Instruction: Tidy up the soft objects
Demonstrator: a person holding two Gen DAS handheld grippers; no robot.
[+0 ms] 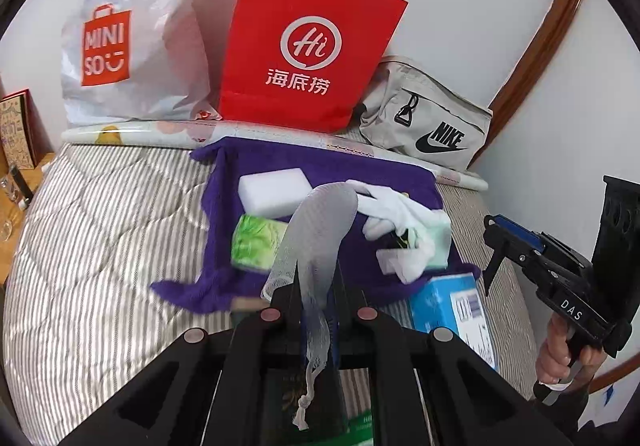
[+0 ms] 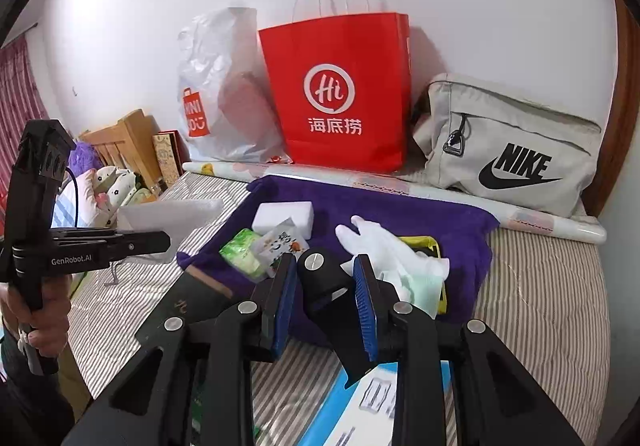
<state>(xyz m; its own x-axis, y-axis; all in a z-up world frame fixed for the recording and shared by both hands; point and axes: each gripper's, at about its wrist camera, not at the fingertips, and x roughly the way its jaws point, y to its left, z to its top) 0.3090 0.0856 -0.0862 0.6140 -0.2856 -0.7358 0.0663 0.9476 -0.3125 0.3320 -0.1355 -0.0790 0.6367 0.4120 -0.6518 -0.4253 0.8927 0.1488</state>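
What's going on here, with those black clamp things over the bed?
A person holds a hand gripper in each hand over a striped bed. The left gripper is shut on a white mesh pouch, which dangles from it. The right gripper pinches a black object between its blue pads. Below them a white sponge block, a white glove and a green packet lie on a purple towel.

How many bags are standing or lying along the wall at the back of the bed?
3. A white plastic Miniso bag on the left, a red paper bag with white handles in the middle, and a beige Nike bag lying on the right. Others may be hidden behind them.
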